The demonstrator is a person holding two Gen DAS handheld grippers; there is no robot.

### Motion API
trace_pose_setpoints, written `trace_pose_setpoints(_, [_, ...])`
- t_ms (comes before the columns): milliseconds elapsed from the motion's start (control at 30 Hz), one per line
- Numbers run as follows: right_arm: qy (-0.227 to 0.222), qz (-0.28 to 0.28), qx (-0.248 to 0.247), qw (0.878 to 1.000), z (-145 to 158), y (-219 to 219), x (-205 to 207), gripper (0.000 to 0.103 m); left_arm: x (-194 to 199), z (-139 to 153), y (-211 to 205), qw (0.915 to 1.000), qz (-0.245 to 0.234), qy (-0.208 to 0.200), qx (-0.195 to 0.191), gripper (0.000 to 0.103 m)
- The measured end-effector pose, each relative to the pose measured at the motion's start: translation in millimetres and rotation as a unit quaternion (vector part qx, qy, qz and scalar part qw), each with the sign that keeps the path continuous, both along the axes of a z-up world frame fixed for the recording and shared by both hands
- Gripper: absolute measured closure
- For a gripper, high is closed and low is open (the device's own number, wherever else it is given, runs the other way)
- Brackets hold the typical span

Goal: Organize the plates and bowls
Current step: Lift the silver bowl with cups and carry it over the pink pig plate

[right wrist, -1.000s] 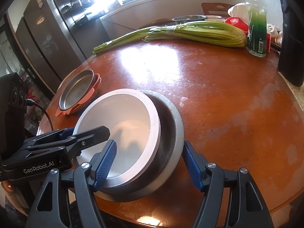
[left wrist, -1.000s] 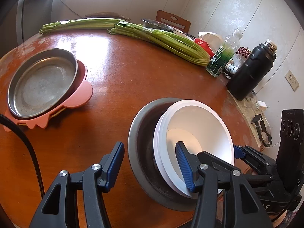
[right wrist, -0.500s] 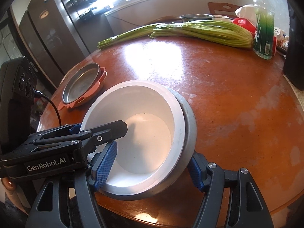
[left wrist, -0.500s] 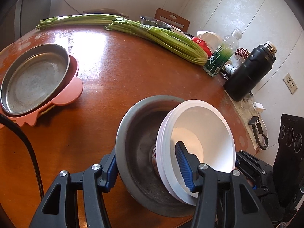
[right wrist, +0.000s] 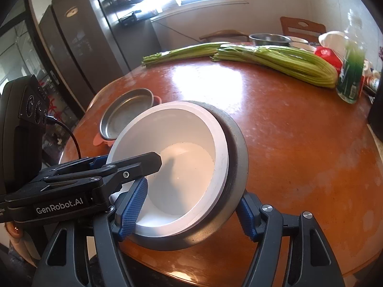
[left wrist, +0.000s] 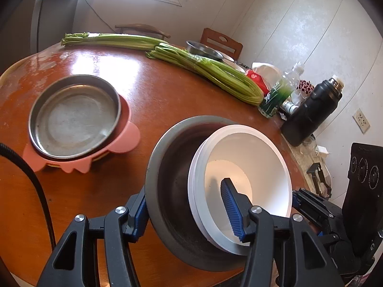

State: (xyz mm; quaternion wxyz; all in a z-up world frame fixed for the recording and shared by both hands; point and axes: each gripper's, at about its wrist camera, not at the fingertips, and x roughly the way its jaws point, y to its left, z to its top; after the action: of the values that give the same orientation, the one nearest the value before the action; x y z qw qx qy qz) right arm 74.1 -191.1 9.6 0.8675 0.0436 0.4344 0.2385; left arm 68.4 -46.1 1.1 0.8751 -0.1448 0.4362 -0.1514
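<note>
Over the brown table, we kept each hand-held gripper clamped on the bowl stack, lifting level to avoid slipping.

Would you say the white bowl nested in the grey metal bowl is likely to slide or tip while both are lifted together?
Probably it can shift: the white bowl sits off-centre and tilted inside the grey metal bowl, not seated flush. Its smooth glossy wall looks slippery. Still, the left gripper and right gripper each clamp both rims, which should hold it.
</note>
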Motion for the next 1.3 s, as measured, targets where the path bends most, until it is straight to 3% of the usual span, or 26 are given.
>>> trace_pose_setpoints(1300, [-0.024, 0.072, -0.011, 0.997, 50, 136, 71, 0.031, 34, 50, 137, 0.9970, 0.071, -0.027, -0.010, 0.048])
